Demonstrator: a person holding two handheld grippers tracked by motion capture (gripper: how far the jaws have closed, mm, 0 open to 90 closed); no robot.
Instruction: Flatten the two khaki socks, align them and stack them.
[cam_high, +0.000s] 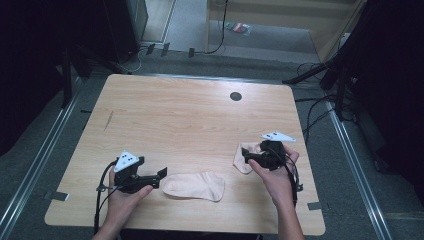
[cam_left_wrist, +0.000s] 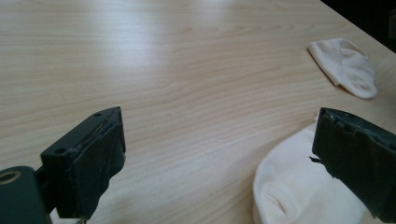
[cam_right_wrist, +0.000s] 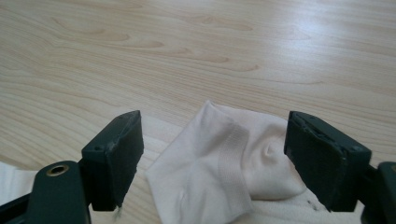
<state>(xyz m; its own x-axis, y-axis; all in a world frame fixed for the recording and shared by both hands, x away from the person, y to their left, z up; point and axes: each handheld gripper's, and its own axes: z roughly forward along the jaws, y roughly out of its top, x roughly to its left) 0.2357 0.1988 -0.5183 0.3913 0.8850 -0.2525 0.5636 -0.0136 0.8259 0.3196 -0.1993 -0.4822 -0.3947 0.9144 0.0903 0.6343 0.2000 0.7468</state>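
Two pale cream socks lie on the wooden table (cam_high: 190, 115). One sock (cam_high: 195, 186) lies flat near the front edge, just right of my left gripper (cam_high: 161, 178). In the left gripper view this sock (cam_left_wrist: 294, 186) sits at the lower right, touching the right jaw, and the left gripper (cam_left_wrist: 219, 135) is open over bare wood. The second sock (cam_high: 243, 159), crumpled, lies under my right gripper (cam_high: 251, 157). In the right gripper view its cuff end (cam_right_wrist: 224, 163) lies between the wide-open jaws of the right gripper (cam_right_wrist: 212, 135). The far sock (cam_left_wrist: 345, 65) shows at the upper right.
A dark round cable hole (cam_high: 235, 96) sits near the table's far edge. A thin dark mark (cam_high: 108, 120) is on the left part. Cables and dark stands surround the table on the floor, and the table's right edge runs close to my right hand.
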